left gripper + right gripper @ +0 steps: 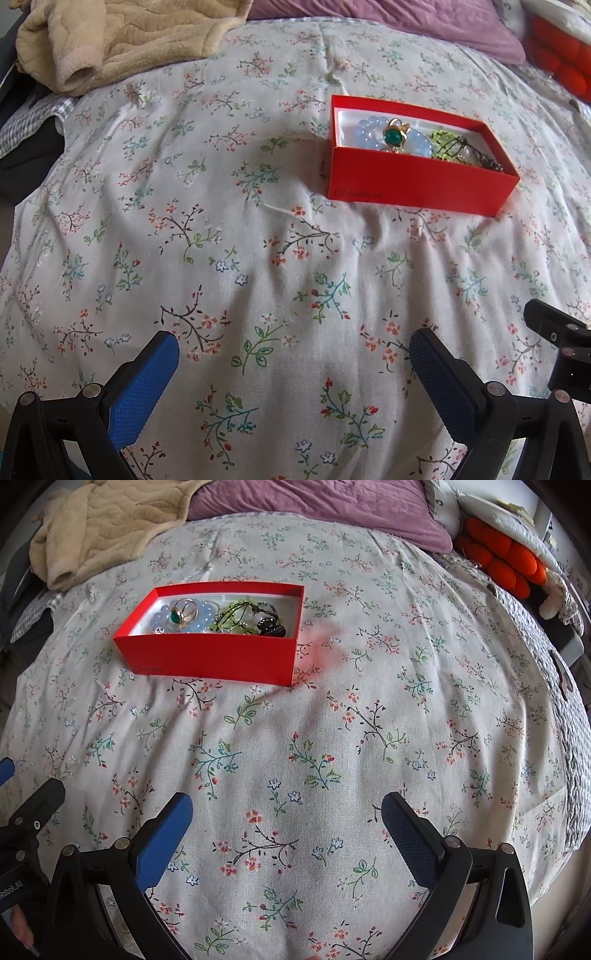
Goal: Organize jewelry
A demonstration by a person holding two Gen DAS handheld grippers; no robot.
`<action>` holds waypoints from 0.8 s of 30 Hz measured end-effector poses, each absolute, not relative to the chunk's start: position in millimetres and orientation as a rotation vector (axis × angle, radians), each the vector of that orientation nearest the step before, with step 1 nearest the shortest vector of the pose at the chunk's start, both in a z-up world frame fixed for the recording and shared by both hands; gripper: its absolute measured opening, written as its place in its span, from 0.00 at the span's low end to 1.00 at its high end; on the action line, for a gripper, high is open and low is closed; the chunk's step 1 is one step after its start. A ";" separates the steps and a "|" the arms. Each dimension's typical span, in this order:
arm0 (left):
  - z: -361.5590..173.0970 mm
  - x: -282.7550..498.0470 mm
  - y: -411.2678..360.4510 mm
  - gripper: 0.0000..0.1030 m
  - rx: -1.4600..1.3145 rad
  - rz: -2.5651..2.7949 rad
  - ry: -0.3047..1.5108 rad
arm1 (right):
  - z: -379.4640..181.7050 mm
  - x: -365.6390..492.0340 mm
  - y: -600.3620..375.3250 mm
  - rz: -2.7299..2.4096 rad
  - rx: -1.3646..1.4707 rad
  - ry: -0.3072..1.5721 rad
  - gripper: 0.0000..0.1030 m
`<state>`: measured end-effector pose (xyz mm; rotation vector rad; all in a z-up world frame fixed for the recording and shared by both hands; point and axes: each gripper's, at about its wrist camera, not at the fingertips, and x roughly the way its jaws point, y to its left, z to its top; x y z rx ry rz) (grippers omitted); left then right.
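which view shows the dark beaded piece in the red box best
The right wrist view: the dark beaded piece lies in plain sight at the right end of the red box. In the left wrist view the box's near wall hides most of it.

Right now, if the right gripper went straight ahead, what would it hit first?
Probably the floral bedspread: the open right gripper points down at bare cloth. The red box sits left of its line, though depth is hard to judge.
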<state>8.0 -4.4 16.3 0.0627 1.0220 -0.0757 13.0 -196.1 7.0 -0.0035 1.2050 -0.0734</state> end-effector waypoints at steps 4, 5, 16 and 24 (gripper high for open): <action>16.3 7.5 -5.4 0.99 0.064 -0.076 1.021 | 7.6 12.8 -195.8 -0.075 -0.002 1.208 1.00; 16.2 7.5 -5.6 0.99 0.064 -0.074 1.021 | 7.6 12.9 -195.9 -0.074 -0.002 1.208 1.00; 15.4 8.4 -6.0 0.99 0.056 -0.074 1.028 | 6.5 13.6 -193.2 -0.070 -0.008 1.209 1.00; 7.0 11.4 -2.1 0.99 0.025 -0.078 1.040 | -2.3 15.3 -186.4 -0.079 -0.028 1.215 1.00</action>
